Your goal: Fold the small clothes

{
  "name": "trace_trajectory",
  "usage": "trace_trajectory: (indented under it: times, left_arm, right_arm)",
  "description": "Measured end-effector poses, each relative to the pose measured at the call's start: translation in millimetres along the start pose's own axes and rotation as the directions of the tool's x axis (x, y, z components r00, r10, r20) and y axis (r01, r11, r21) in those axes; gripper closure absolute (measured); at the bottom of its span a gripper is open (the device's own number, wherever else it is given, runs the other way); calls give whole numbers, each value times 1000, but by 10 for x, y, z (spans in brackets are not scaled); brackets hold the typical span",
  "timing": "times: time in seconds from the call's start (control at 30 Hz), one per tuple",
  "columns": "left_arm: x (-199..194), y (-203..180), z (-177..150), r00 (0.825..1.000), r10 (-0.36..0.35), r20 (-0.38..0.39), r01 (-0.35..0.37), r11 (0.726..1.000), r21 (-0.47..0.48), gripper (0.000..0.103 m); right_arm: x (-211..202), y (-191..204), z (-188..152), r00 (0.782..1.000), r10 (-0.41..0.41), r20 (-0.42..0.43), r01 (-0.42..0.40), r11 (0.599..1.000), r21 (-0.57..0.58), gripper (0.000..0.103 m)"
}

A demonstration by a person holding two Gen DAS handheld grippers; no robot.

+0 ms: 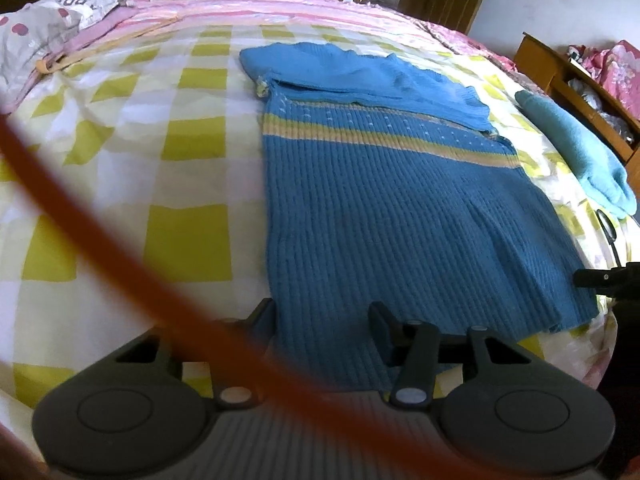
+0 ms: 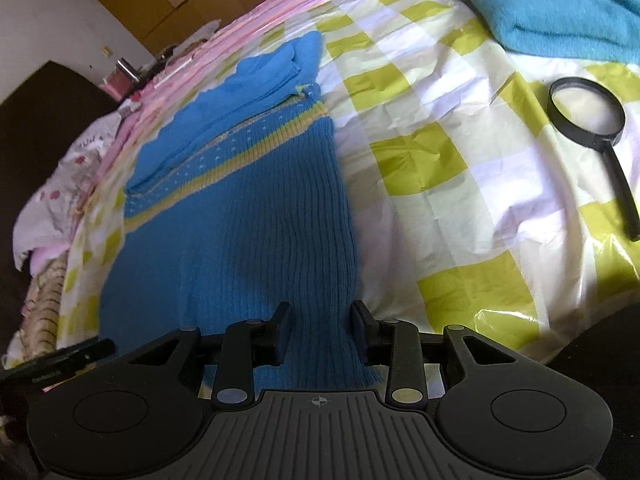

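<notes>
A blue ribbed knit sweater (image 1: 400, 208) with a yellow stripe lies flat on the yellow-checked bedsheet (image 1: 160, 160), its sleeves folded across the chest. My left gripper (image 1: 320, 316) stands open over the near hem, with the sweater's left edge between its fingers. In the right wrist view the same sweater (image 2: 240, 220) runs away from me. My right gripper (image 2: 320, 320) is open astride the hem's near right corner; the cloth between its fingers lies flat, not bunched. Each gripper shows at the edge of the other's view: the right one (image 1: 600, 278), the left one (image 2: 72, 356).
A black magnifying glass (image 2: 588, 112) lies on the sheet right of the sweater. A folded teal cloth (image 2: 560, 8) sits beyond it. A blurred orange cable (image 1: 100, 220) crosses the left wrist view. Pillows (image 1: 48, 28) lie at the far left, a wooden shelf (image 1: 560, 76) at the far right.
</notes>
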State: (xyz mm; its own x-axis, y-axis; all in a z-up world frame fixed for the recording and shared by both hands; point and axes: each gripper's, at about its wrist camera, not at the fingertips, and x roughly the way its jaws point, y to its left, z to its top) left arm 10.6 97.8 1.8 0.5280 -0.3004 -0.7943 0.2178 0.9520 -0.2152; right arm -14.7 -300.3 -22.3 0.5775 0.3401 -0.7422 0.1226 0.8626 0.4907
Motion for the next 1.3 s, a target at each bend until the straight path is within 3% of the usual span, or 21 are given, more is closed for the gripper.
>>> trace_trajectory:
  times: [0.3, 0.37, 0.53, 0.97, 1.1, 1.17, 1.3]
  left_arm:
    - [94, -93, 63, 999, 7, -33, -8, 1000, -16, 51]
    - [89, -81, 80, 999, 13, -39, -14, 999, -32, 56]
    - [78, -50, 133, 999, 25, -46, -27, 998, -55, 81]
    - [192, -148, 231, 994, 64, -88, -68, 997, -40, 76]
    - [179, -244, 245, 990, 106, -94, -108, 994, -23, 81]
    - [176, -291, 298, 989, 98, -106, -100, 995, -14, 87]
    - [111, -361, 412, 997, 42, -64, -44, 998, -37, 87]
  right_arm:
    - [112, -145, 94, 995, 102, -7, -101, 990, 94, 71]
    - [118, -168, 94, 993, 114, -5, -113, 988, 108, 73]
    - [154, -224, 84, 987, 161, -4, -159, 978, 134, 85]
    - [308, -207, 168, 971, 237, -33, -228, 959, 171, 83]
    - [323, -251, 159, 963, 266, -30, -256, 947, 195, 84]
    - [314, -283, 139, 957, 289, -27, -278, 938, 207, 87]
    - [209, -358, 137, 935, 353, 23, -349, 912, 217, 91]
